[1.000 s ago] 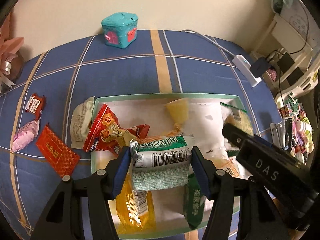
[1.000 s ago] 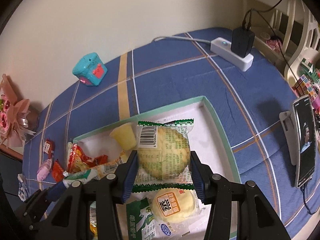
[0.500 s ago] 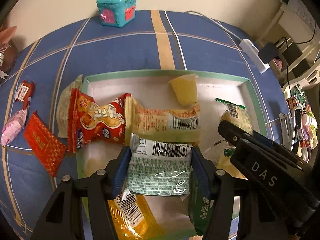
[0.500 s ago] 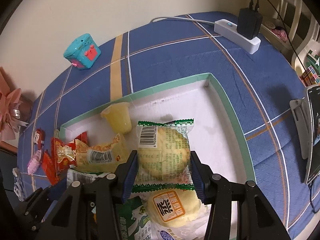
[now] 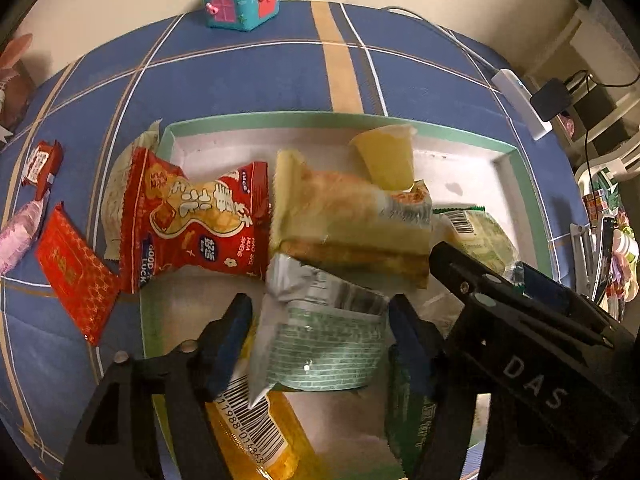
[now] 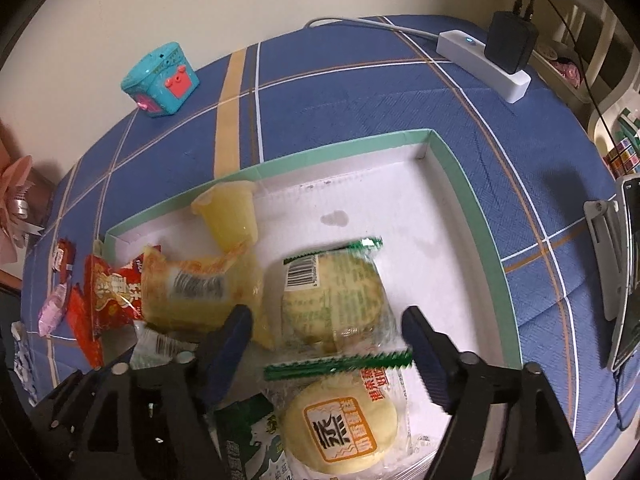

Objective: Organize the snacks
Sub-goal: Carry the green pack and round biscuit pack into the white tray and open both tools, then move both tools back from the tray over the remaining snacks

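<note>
We saw the left hand-held gripper [image 5: 320,316] spread beside a green packet [image 5: 324,344]; the right hand-held gripper [image 6: 326,320] stood spread around a round cake [image 6: 332,300] in the tray [image 6: 460,168].

One green-rimmed tray [image 5: 524,200] sits on the blue cloth. In it, as far as can be counted: one red peanut bag [image 5: 196,224], one yellow-orange wrapped cake [image 5: 348,220], one jelly cup [image 5: 386,156], two round buns in green-edged wrappers [image 6: 332,296] [image 6: 344,432], one pale green packet [image 5: 324,336], one yellow packet [image 5: 256,432], one dark green packet [image 6: 250,440]. Left of the tray lie four small snacks: pale wrapper [image 5: 114,200], red sachet [image 5: 74,272], pink candy [image 5: 18,236], small red candy [image 5: 40,158]. Two grippers [image 5: 320,328] [image 6: 326,344]
</note>
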`<state>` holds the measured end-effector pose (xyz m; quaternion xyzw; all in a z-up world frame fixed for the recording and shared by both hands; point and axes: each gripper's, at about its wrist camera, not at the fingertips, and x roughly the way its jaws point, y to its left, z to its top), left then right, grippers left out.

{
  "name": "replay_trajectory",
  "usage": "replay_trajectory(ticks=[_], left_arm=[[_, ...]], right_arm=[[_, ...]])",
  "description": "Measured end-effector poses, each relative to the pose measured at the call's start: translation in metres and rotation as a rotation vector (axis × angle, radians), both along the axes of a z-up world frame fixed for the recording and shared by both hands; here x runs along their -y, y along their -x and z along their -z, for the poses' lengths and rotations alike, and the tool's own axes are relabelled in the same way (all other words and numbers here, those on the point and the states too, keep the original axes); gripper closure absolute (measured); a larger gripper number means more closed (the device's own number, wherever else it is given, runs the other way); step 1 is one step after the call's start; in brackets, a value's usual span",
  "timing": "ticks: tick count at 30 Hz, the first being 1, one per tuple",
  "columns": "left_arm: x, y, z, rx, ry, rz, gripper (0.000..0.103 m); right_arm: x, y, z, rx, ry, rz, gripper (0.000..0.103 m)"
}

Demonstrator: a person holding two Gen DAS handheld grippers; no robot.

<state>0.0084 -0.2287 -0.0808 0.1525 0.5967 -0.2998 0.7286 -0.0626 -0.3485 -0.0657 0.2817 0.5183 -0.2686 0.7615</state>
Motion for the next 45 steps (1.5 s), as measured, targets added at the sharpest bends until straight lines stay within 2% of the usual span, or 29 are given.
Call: replay_trajectory(ticks=[3, 5, 10, 12, 21, 30, 38, 45], left_arm=[[-0.003, -0.001, -0.001, 0.005, -0.004, -0.008, 0.017], [-0.005, -0.002, -0.003, 0.002, 0.000, -0.014, 0.013], [-0.010, -0.003, -0.013, 0.022, -0.005, -0.029, 0.007], [-0.009, -0.005, -0.018, 0.033, -0.011, -0.039, 0.002], [-0.020, -0.015, -0.038, 0.067, -0.007, -0.089, 0.001], [-0.057, -0.040, -0.058, 0.113, 0.003, -0.185, 0.001], [-0.102, -0.062, -0.066, 0.193, -0.069, -0.264, 0.001], [-0.146, -0.076, -0.073, 0.219, -0.108, -0.358, 0.001]], right_arm=[[0.000, 0.000, -0.003, -0.001, 0.013, -0.002, 0.011], [0.001, 0.000, -0.006, -0.002, 0.028, -0.002, 0.000], [0.003, 0.002, -0.016, 0.004, 0.045, 0.005, 0.000], [0.004, 0.003, -0.020, 0.004, 0.053, 0.008, 0.000], [0.006, 0.012, -0.036, -0.002, 0.059, 0.040, 0.000], [0.005, 0.015, -0.049, 0.019, 0.061, 0.051, 0.000], [-0.009, 0.008, -0.057, 0.023, 0.074, 0.023, 0.000], [-0.029, -0.005, -0.057, 0.011, 0.074, -0.016, 0.000]])
